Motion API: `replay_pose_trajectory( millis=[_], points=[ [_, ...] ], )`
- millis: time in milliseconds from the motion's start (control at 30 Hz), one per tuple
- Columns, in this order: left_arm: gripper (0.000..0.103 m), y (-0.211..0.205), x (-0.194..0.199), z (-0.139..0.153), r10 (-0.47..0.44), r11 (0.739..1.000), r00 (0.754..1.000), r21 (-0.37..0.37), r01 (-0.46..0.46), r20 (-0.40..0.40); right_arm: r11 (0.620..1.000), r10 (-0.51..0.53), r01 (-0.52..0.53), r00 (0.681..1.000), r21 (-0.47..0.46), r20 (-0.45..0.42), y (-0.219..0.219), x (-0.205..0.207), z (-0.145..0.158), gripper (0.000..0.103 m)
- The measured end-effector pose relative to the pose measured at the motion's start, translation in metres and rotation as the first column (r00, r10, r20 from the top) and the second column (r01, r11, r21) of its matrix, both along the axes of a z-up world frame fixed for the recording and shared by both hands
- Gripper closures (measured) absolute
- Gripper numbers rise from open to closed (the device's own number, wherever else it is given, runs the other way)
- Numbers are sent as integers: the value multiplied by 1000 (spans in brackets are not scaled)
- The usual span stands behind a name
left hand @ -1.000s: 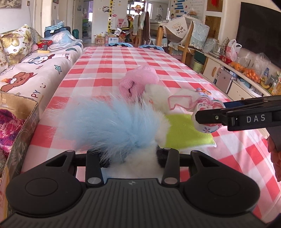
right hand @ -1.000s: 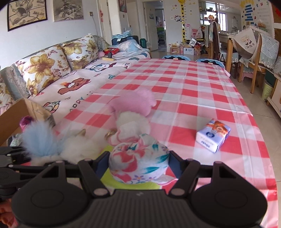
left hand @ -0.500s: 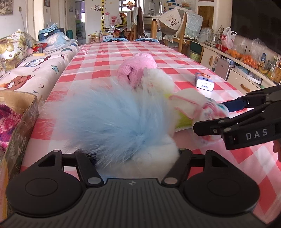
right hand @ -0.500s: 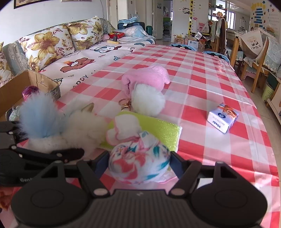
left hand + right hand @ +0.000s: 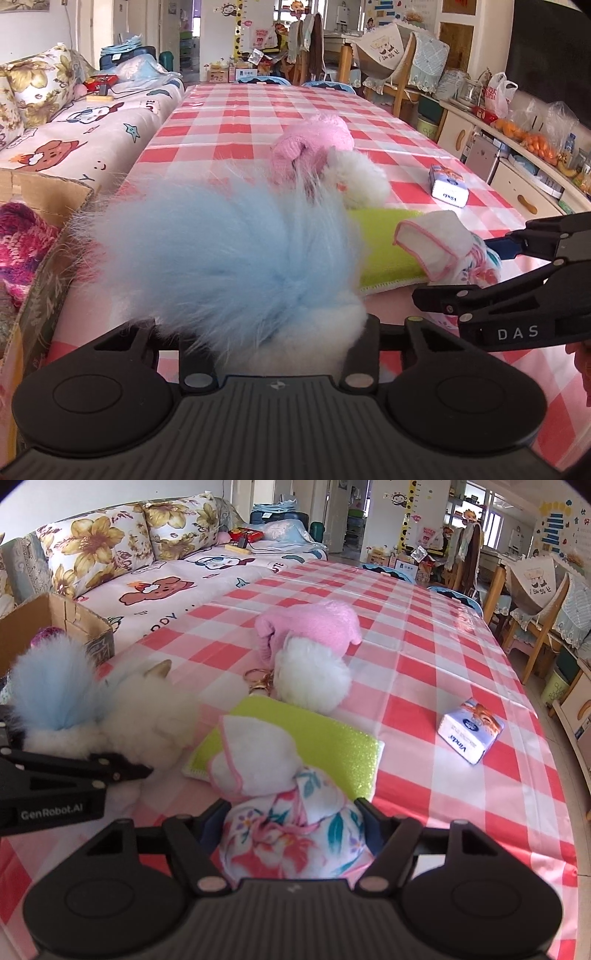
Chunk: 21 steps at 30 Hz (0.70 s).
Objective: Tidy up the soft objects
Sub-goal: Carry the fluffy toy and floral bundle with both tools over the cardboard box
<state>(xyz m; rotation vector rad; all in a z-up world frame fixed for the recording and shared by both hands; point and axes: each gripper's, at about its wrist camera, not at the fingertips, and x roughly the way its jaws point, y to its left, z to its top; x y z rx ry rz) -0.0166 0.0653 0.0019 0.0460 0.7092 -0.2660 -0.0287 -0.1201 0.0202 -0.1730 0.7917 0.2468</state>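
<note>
- The fluffy blue-and-white toy (image 5: 229,258) sits at the near left edge of the bench (image 5: 258,107), clenched between the fingers of the left gripper (image 5: 279,354); no writing shows on it.
- The floral cloth bundle (image 5: 295,838), with a white pink-trimmed cloth (image 5: 255,760) on top, is grasped by the right gripper (image 5: 291,834) at the near middle.
- Readable writing: "DAS" on the right gripper's side, "GenRobot.AI" on the left gripper's, "Vinda" on the tissue pack (image 5: 471,731) to the right.
- A green sponge cloth (image 5: 314,738) lies just beyond the bundle; farther off, a white pompom (image 5: 314,683) touches a pink knit hat (image 5: 310,627).
- A cardboard box (image 5: 40,236) stands left of the bench, beside a sofa (image 5: 166,576).
</note>
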Motion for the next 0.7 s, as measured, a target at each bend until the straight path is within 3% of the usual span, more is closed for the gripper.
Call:
replay_pose_trajectory(
  millis=[433,700],
  points=[
    [51,23,-19,38,41,998,996,-51,-36,85,996,-7,-1,996,89,90,12,-3,38,32],
    [51,45,-28,57,113,992,984,-77,-103,137,988,9,-30,991,154,136,30,-1,59,32]
  ],
)
